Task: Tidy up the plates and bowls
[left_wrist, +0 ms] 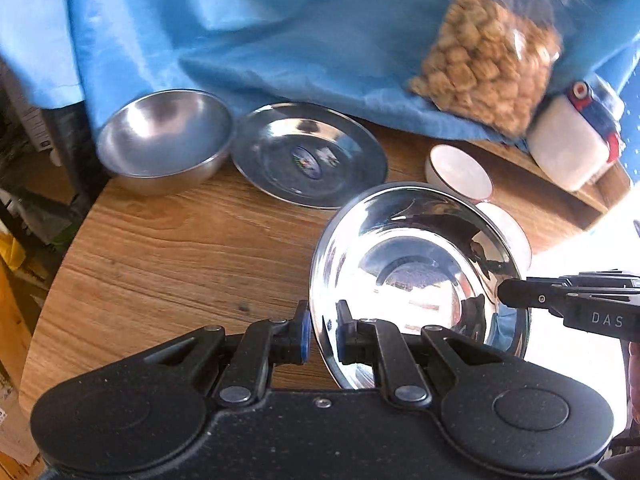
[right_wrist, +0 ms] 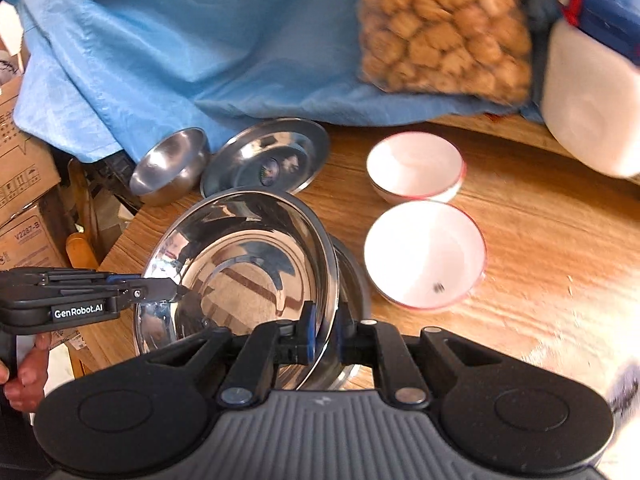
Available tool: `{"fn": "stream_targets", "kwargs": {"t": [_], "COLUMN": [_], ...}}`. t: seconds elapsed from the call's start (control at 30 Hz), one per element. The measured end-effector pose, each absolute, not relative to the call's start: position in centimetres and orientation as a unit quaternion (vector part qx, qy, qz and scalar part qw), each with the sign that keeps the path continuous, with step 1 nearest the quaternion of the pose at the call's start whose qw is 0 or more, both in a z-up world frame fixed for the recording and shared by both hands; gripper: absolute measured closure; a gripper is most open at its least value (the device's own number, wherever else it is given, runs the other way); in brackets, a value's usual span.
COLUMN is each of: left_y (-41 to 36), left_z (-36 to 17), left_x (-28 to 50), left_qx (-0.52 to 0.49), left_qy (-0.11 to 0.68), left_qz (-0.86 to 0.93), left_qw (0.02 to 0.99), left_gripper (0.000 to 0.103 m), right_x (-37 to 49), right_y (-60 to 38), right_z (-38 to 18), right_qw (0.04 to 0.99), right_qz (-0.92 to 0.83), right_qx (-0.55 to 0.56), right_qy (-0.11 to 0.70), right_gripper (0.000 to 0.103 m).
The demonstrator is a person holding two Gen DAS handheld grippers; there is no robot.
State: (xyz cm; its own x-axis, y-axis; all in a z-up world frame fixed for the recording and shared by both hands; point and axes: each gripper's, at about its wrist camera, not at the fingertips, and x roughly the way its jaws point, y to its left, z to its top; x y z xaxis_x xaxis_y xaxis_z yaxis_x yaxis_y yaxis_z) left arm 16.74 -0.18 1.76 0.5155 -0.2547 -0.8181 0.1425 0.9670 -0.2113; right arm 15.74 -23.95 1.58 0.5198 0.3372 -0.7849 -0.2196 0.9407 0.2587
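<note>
Tabletop [left_wrist: 168, 248] of pale wood carries everything, with a blue cloth [left_wrist: 240, 32] heaped along its far side and a clear bag of biscuits [left_wrist: 484, 68] and a white tub [left_wrist: 568, 148] resting against it; nearest the cameras, a shiny steel plate [left_wrist: 420, 280] is held tilted above the wood, and the right wrist view shows a second steel rim just beneath its right edge, so it seems to be coming off, or going onto, a stack; left gripper [left_wrist: 322, 332] has its jaws narrowed onto the plate's near-left rim, one pad outside and one inside; right gripper [right_wrist: 324, 336] pinches the opposite rim the same way; a second steel plate [left_wrist: 310, 156] lies flat further back, touching a steel bowl [left_wrist: 164, 140] at the table's left corner; two white bowls with red rims stand to the right, the nearer white bowl [right_wrist: 424, 252] just beside the held plate and the farther white bowl [right_wrist: 416, 168] behind it; my judgement is that the plate is bound for the flat one at the back; to do this well, keep both grips level so the slippery rim does not twist, carry it clear of the nearer white bowl, lower it centred, and release one side only once it sits
</note>
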Motion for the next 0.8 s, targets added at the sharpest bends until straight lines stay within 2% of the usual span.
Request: {"fn": "stream_targets", "kwargs": {"t": [0.57,0.8], "left_y": [-2.1,-2.4], "left_z": [1.0,0.9], "left_x": [17.6,17.9], "left_qx": [-0.016,-0.007], "left_qy": [0.502,0.504], "left_qz": [-0.104,-0.105], "left_qw": [0.858,0.857], "left_gripper": [0.090,0.085], "right_x": [15.9,16.1], "right_y": [-24.0,-23.2], "right_z": [0.6,0.8], "right_qw": [0.861,0.861], "right_qz": [0.143,0.140], "right_qx": [0.051,0.022], "right_qy": [0.485,0.488], "right_gripper": [0.092,0.089]}}
